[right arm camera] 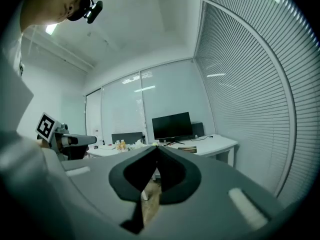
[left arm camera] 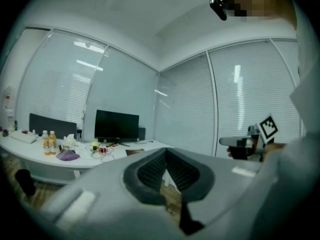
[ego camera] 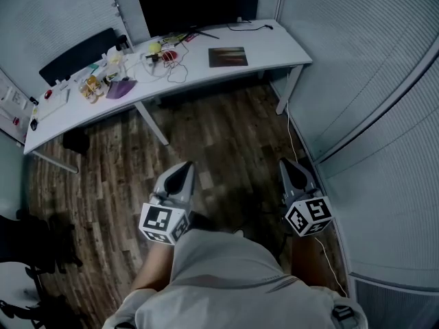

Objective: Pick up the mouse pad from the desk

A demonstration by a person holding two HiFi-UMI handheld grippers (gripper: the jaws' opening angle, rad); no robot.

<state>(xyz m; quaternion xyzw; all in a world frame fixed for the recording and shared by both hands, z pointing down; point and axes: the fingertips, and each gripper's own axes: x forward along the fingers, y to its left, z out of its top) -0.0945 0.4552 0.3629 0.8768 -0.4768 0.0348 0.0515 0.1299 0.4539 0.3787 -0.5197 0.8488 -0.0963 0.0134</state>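
Plainly, both pairs of jaws are pressed together with nothing between them. The head view shows the left gripper and the right gripper side by side over the wooden floor. The mouse pad lies flat on the white bench, well ahead of both pairs of jaws.

Only the gripper views show the ceiling and the full height of the blinds. In the left gripper view the pad appears just left of the jaw tips, and in the right gripper view just right of them. Each gripper view also catches the other gripper's marker cube at its edge.

Beyond the pad stands a dark monitor. Further left of the jaws' line, the bench holds bottles, a purple cloth and tangled cables.
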